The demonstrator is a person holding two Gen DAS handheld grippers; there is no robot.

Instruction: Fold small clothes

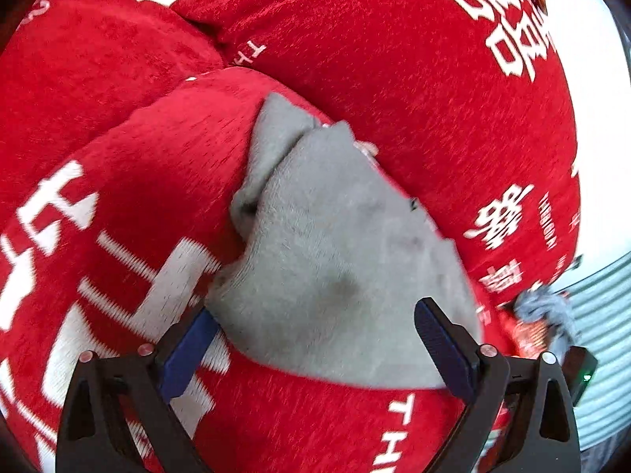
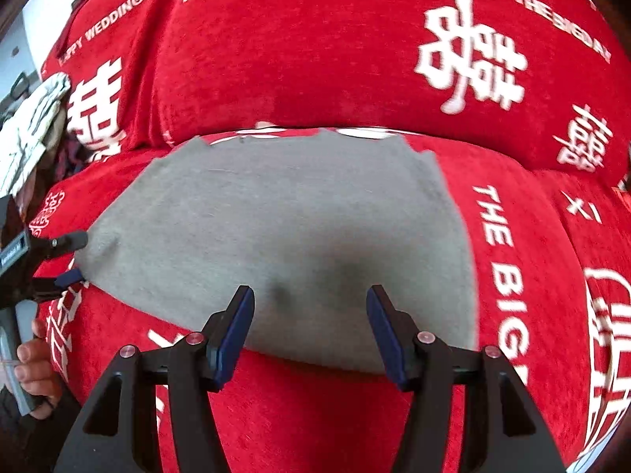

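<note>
A small grey garment (image 2: 284, 236) lies flat on a red sofa cover with white lettering (image 2: 335, 59). In the left wrist view the garment (image 1: 335, 260) has a bunched fold at its far end. My left gripper (image 1: 315, 339) is open, its blue pads on either side of the garment's near edge. In the right wrist view the left gripper (image 2: 75, 256) sits at the garment's left corner, open around it. My right gripper (image 2: 309, 327) is open and empty, over the garment's near edge.
The red seat cushion (image 1: 118, 216) meets the red back cushions (image 1: 394, 59) behind the garment. A crumpled grey cloth (image 1: 548, 311) lies at the sofa's edge in the left wrist view. A pale patterned cloth (image 2: 31, 126) sits at far left in the right wrist view.
</note>
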